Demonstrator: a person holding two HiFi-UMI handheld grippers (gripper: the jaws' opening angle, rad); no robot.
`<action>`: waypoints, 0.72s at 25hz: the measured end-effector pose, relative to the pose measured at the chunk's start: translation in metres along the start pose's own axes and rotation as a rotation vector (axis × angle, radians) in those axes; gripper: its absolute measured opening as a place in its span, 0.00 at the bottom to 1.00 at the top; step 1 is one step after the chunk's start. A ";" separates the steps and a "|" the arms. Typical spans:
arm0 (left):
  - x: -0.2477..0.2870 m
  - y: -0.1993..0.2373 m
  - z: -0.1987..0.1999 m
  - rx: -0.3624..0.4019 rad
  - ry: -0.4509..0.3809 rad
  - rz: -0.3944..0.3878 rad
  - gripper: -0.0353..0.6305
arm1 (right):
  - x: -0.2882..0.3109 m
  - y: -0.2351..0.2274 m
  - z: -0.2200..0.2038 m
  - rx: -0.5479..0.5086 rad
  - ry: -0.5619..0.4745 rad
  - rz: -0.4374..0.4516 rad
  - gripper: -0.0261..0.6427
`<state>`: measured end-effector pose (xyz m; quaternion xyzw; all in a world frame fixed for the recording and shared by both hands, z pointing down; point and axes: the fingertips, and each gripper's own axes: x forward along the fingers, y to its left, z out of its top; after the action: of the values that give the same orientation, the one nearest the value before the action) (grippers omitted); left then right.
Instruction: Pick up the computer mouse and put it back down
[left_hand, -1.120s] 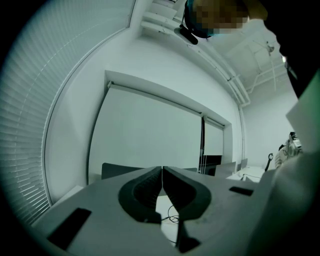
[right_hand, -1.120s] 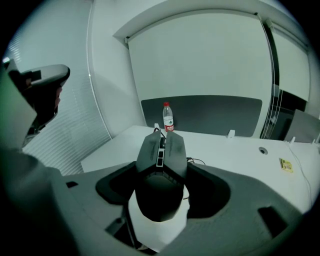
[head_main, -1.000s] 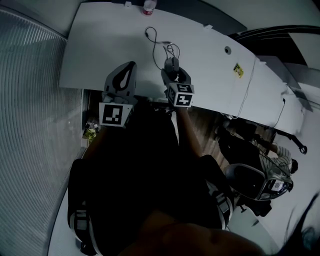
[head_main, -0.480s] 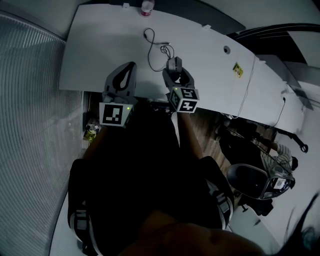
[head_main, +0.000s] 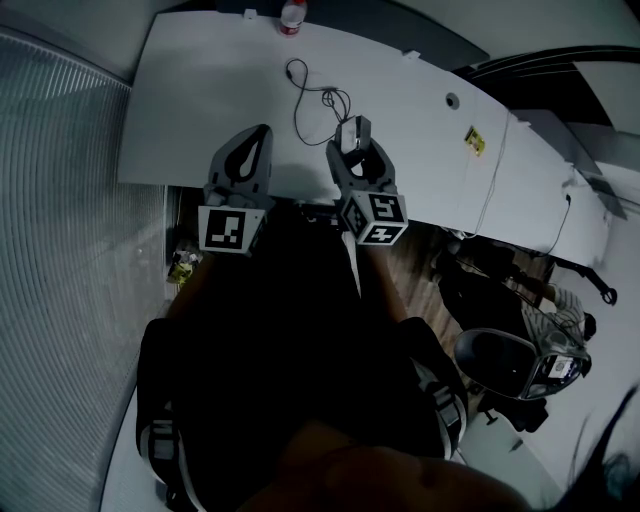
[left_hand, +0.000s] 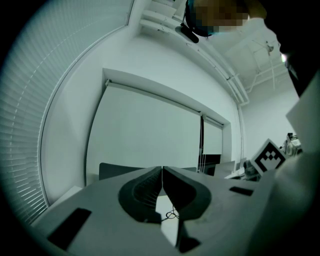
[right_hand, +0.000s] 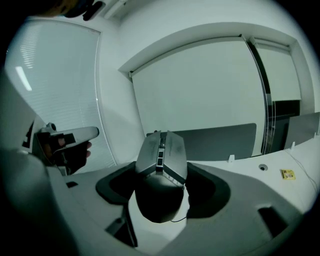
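Observation:
A grey computer mouse (right_hand: 160, 172) stands tilted nose-up between the jaws of my right gripper (right_hand: 161, 190), which is shut on it. In the head view the mouse (head_main: 352, 133) is held above the white table (head_main: 210, 90), and its black cable (head_main: 312, 95) lies coiled on the tabletop just behind it. My left gripper (head_main: 248, 160) hovers over the table's near edge, to the left of the right gripper (head_main: 353, 150). Its jaws are pressed together with nothing between them. The left gripper (left_hand: 162, 187) points level across the room.
A red-capped bottle (head_main: 291, 15) stands at the table's far edge. A yellow sticker (head_main: 476, 141) and a round cable port (head_main: 453, 100) are to the right. A chair (head_main: 500, 360) and a seated person (head_main: 545, 300) are at the lower right.
My right gripper has lifted the mouse and tipped back toward me, so the mouse now points upward. The cable has shifted slightly. The left gripper has not moved.

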<state>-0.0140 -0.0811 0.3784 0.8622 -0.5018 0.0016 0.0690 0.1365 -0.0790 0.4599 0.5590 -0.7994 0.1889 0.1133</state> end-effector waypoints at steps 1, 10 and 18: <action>0.000 0.000 0.000 0.000 0.000 0.000 0.06 | -0.003 0.002 0.005 0.001 -0.016 0.000 0.47; 0.001 0.000 0.002 0.002 -0.002 -0.001 0.06 | -0.031 0.014 0.042 -0.019 -0.131 -0.007 0.47; -0.005 0.002 0.019 0.020 -0.031 0.016 0.06 | -0.062 0.032 0.089 -0.071 -0.251 -0.019 0.47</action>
<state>-0.0195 -0.0801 0.3592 0.8588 -0.5097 -0.0060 0.0525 0.1312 -0.0545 0.3499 0.5812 -0.8083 0.0879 0.0339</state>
